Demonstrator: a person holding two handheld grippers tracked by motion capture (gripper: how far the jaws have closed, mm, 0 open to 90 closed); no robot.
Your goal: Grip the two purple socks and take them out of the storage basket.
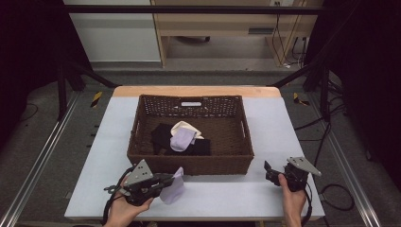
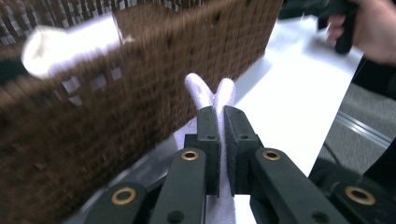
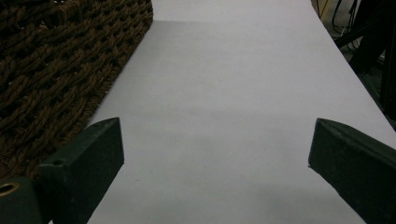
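Note:
A pale lilac sock (image 1: 172, 188) hangs from my left gripper (image 1: 166, 180), low over the table just in front of the brown wicker basket (image 1: 189, 164). In the left gripper view the jaws are shut on the sock (image 2: 210, 93), which sticks out past the fingertips as two folded lobes, with the left gripper (image 2: 220, 112) close beside the basket wall (image 2: 93, 140). Inside the basket lie another lilac sock (image 1: 182, 139), a cream sock (image 1: 187, 126) and dark cloth (image 1: 163, 135). My right gripper (image 1: 268, 171) rests near the table's front right, and in its own view the right gripper (image 3: 215, 140) is open over bare table.
The basket stands mid-table on a white tabletop (image 1: 265, 194). In the right gripper view the basket's corner (image 3: 56, 60) is at the left. Cables (image 1: 338, 194) trail off the table's right side. Black frame posts stand at both sides.

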